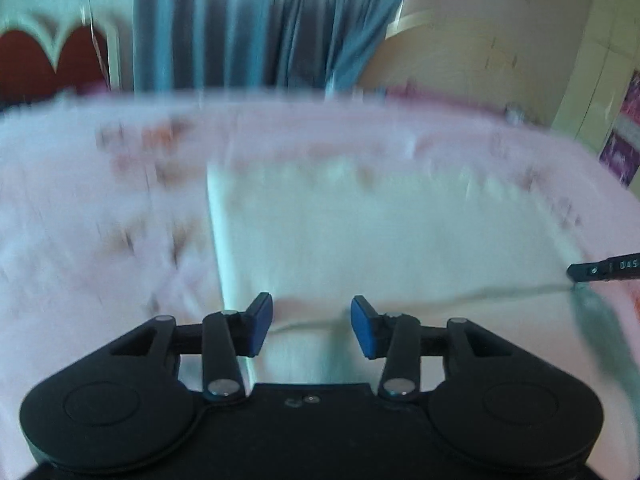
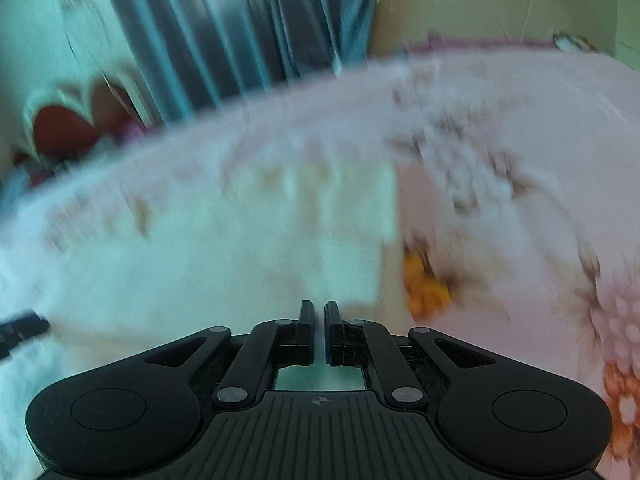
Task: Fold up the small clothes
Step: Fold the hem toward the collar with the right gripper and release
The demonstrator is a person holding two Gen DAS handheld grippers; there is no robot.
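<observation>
We see the white cloth [image 1: 380, 232] spread on the floral sheet [image 1: 100, 200]. Our right gripper [image 2: 319, 322] is pinched on its near edge, while our left gripper [image 1: 312, 326] hangs released above it, holding nothing.

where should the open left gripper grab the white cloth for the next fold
Probably the near left corner of the white cloth, where its straight left edge meets the near hem just ahead of the left gripper. Come in low from the near side, one finger under the hem. The right gripper seems to pinch the opposite near corner; blur hides detail.
</observation>
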